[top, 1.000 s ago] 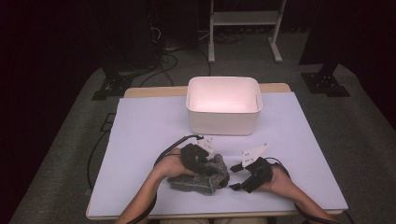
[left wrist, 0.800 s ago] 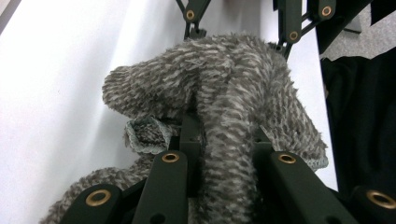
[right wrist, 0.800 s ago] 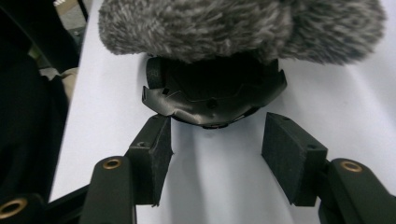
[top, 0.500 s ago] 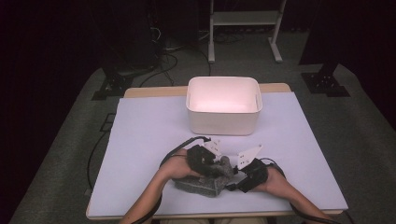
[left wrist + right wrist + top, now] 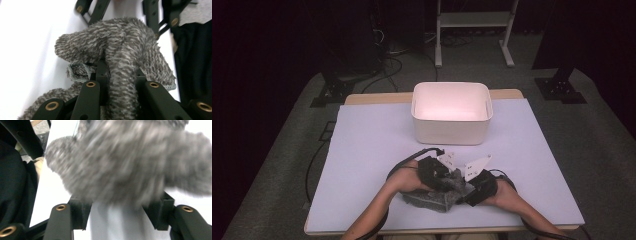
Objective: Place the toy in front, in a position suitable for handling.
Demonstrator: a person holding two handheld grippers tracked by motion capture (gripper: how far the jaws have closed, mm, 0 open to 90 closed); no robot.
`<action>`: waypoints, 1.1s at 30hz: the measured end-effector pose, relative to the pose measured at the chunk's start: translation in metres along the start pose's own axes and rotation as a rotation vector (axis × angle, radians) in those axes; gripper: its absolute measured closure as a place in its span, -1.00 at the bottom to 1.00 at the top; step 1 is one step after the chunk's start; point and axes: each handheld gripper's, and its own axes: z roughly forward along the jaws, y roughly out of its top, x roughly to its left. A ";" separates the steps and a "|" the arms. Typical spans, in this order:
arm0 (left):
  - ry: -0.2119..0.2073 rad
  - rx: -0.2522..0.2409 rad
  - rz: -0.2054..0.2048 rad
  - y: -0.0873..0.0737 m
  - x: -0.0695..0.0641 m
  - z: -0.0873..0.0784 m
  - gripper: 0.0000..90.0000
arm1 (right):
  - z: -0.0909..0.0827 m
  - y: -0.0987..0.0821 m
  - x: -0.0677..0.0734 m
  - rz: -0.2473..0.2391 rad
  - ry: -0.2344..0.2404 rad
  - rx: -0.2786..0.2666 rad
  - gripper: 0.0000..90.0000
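A grey fuzzy cloth (image 5: 432, 199) lies crumpled near the table's front edge, between both hands. My left gripper (image 5: 448, 181) sits on the cloth's top. In the left gripper view a thick fold of the cloth (image 5: 120, 50) runs down between its jaws, and the left gripper (image 5: 120, 81) is shut on it. My right gripper (image 5: 468, 192) presses in from the cloth's right side. In the right gripper view the cloth (image 5: 125, 162) is blurred and bulges just ahead of the right gripper (image 5: 120, 213), whose jaws stand wide apart.
A white tub (image 5: 451, 114) stands at the back middle of the lilac-covered table (image 5: 362, 145). The right gripper's black jaws (image 5: 160, 15) show beyond the cloth in the left gripper view. Dark floor, cables and a stand's legs surround the table.
The two hands have closed in on each other. The right gripper slid left up against the cloth, and the left gripper shifted slightly right over it.
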 end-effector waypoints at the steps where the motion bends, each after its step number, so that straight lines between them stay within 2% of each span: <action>1: 0.010 0.004 -0.012 -0.004 0.002 -0.003 0.66 | 0.000 0.000 0.000 0.003 -0.001 -0.002 -0.10; 7: 0.028 -0.030 -0.086 -0.028 0.009 -0.018 0.66 | 0.003 0.004 0.000 0.007 -0.013 0.001 -0.26; 10: 0.024 -0.041 -0.088 -0.031 0.008 -0.019 0.66 | 0.003 0.006 -0.001 0.012 -0.005 -0.013 -0.33; 15: 0.027 -0.030 -0.075 -0.025 0.006 -0.015 0.66 | 0.008 0.009 0.001 0.017 0.005 0.005 -0.43; 22: -0.008 -0.049 -0.059 -0.017 0.004 -0.010 0.65 | 0.008 0.011 0.003 -0.015 -0.007 0.030 -0.39; 25: -0.011 -0.060 -0.056 -0.011 0.001 -0.004 0.65 | 0.004 0.008 -0.002 0.011 -0.021 0.017 -0.36; 27: -0.008 -0.042 -0.030 -0.003 -0.003 0.003 0.65 | 0.003 0.005 -0.005 0.035 -0.013 0.012 -0.36; 29: -0.002 -0.031 -0.014 0.002 -0.004 0.008 0.65 | 0.004 0.004 -0.004 0.021 -0.020 0.011 -0.36; 33: -0.002 -0.034 -0.040 0.000 0.001 0.007 0.66 | 0.004 0.003 -0.004 0.030 -0.022 0.004 -0.38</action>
